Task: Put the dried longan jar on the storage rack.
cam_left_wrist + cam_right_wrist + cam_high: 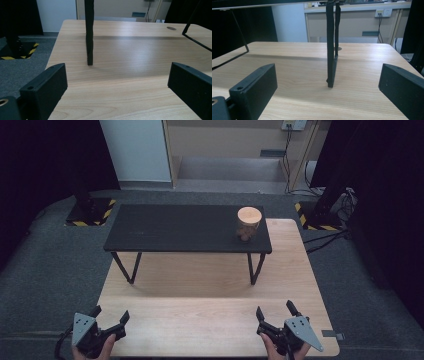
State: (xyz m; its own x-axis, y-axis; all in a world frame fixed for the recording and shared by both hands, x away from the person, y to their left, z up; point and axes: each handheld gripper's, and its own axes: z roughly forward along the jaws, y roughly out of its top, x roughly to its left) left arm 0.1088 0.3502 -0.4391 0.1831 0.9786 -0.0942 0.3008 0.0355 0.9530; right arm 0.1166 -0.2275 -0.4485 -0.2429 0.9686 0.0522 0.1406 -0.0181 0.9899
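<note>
The left gripper [109, 320] hovers over the near left corner of the wooden table [210, 285], jaws spread wide and empty. The lidded jar [248, 223] stands near the right end of the black shelf [175, 227]. The right gripper [275, 312], equally wide and empty over the near right corner, seems better placed; it should probably rise above shelf level, approach squarely, and grip the jar's body below the lid.

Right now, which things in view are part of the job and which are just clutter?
In play:
- jar with a wooden lid, standing on the right end of the black shelf
- left gripper, open, empty
- right gripper, open, empty

Just about:
- wooden table bearing the shelf
- striped floor bases
- wall socket and cables
</note>
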